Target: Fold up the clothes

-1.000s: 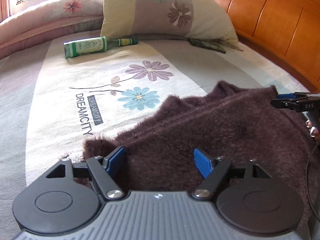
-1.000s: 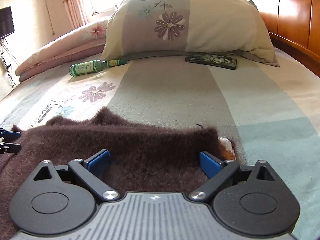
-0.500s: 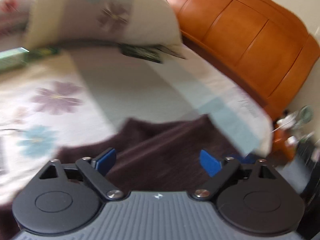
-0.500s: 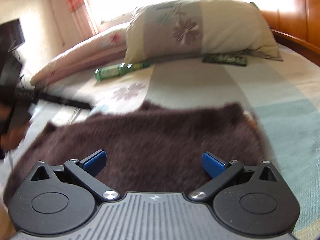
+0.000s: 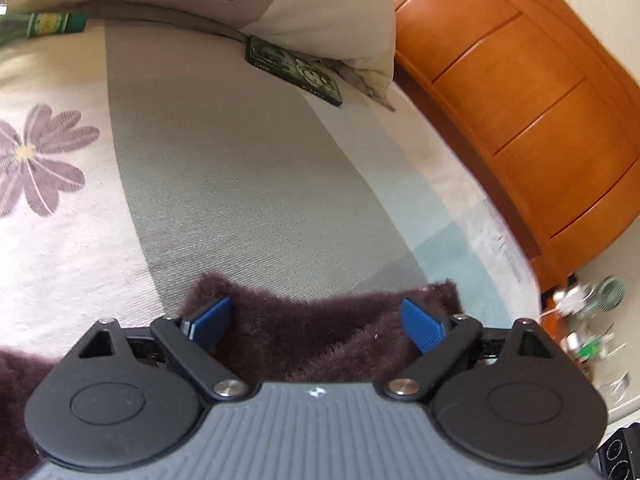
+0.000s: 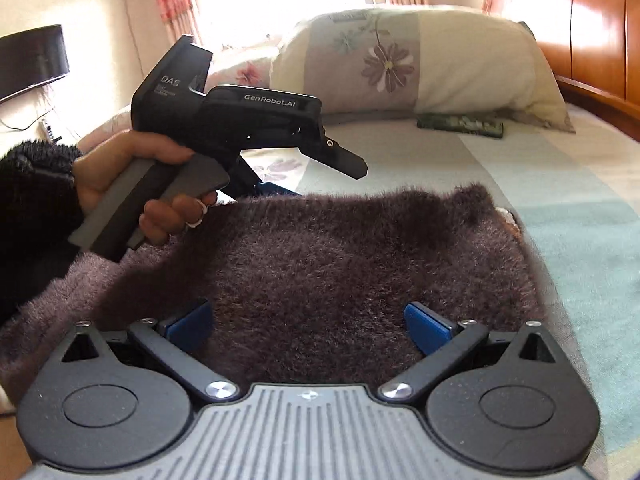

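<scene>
We've got both the left gripper [image 5: 316, 318] and right gripper [image 6: 308, 322] spread wide over the fuzzy brown sweater [image 6: 340, 264] on the bedspread [image 5: 248, 184], soft and floppy, so pinch its far edge.

Beyond the fuzzy brown garment [image 6: 360, 264] a broad stretch of bedspread [image 5: 240, 184] is left open up to the pillow [image 6: 420, 68]; that far edge is blocked by the pillow, a dark flat case [image 5: 296, 70] tucked against it, and a green bottle [image 5: 48, 24]; the right flank is closed off by the wooden headboard [image 5: 520, 92]; the left gripper [image 6: 276, 190] and its hand [image 6: 132, 184] are held above the garment's left part.
</scene>
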Demonstrator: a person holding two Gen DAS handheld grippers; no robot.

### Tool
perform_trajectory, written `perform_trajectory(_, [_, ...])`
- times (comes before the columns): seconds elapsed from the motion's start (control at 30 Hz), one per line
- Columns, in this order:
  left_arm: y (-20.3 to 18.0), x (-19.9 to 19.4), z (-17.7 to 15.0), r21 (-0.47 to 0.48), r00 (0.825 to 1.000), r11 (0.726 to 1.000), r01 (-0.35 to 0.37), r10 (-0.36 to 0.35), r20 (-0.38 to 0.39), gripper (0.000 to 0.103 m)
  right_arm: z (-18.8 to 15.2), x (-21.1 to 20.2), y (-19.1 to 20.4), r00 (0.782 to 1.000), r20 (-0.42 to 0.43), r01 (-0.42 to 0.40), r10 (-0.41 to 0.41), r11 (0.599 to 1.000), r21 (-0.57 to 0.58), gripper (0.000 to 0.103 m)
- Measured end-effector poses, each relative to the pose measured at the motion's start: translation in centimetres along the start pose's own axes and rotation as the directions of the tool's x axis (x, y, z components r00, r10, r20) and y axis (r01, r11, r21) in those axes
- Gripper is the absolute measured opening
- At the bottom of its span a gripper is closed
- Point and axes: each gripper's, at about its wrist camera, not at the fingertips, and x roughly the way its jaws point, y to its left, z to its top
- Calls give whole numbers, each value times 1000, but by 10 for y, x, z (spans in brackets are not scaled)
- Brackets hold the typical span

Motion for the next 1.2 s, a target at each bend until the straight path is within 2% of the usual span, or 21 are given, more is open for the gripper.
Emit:
perform_trajectory(0.07, [-12,-5,3,42,999,998,-43,42,8,92,-1,0,4,1000,1,12,-12,1000,-28,103])
perform_trajectory(0.2, [-17,4,5,45,1000,999,13,-13,-4,94,0,-2,1,1000,-6,3,-3,1000,-20,103])
perform_trajectory(0.33, [-20,16,7,66,998,996,-63,63,-6,94,5,-5,3,999,-36,10,-11,1000,-21,103])
perform_trajectory(0.5, [-27,-28,8,92,994,990,-104,102,30,94,12,-13,3,998,-70,10,-7,999,43,103])
perform_trajectory(0.67, [-4,-70,-5,26,980,980,-197,196,25,95,16,-20,2,996,-89,2,7,995,104,103])
perform_trajectory(0.83, [45,-66,-25,-145,969,958,-249,246,-37,95,18,-22,6,995,-99,-2,12,995,96,103])
perform_trajectory(0.93, [60,-63,-22,-134,965,956,-260,262,0,95,18,-20,7,994,-105,2,8,996,92,103])
perform_trajectory(1.1, [61,-78,-11,-146,944,934,-327,331,4,94,22,-19,3,994,-107,5,9,992,125,103])
perform_trajectory(1.2, [58,-89,-23,-162,958,946,-281,285,6,95,24,-21,2,995,-101,4,9,992,129,103])
